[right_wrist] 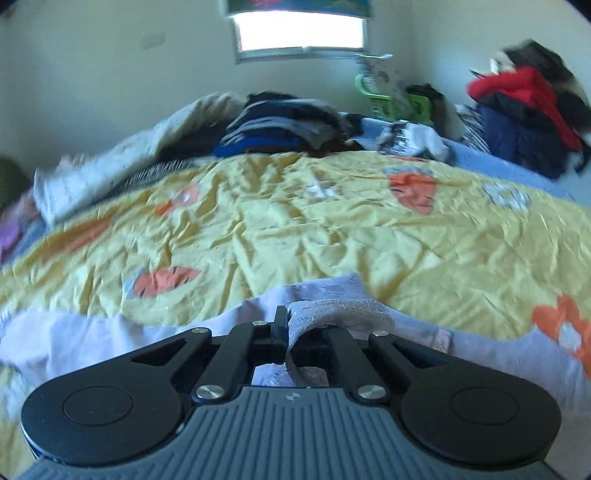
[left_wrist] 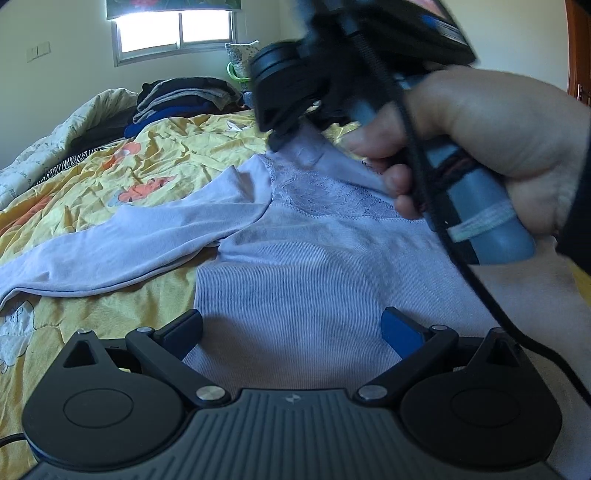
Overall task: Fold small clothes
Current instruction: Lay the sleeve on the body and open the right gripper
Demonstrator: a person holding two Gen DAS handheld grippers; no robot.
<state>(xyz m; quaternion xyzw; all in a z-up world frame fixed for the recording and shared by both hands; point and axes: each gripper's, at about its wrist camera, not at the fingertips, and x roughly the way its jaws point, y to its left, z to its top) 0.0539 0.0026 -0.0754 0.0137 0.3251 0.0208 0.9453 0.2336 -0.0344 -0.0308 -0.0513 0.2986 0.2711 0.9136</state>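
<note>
Right gripper (right_wrist: 286, 334): jaws closed on the lace neckline of the top (left_wrist: 314, 266), which lies flat on the quilt (right_wrist: 295, 221). Left gripper (left_wrist: 291, 332): jaws wide, empty, over the top's body. Step, judged: first fold; next, carry neckline toward hem. Left view alone shows the sleeve (left_wrist: 122, 243) and the hand (left_wrist: 491, 140); right view shows the pinch.

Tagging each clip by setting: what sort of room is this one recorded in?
Most likely a home bedroom. A bed with a crumpled yellow printed quilt fills the view, a stack of folded dark clothes sits at its far side, and a window is set in the plain wall behind.
</note>
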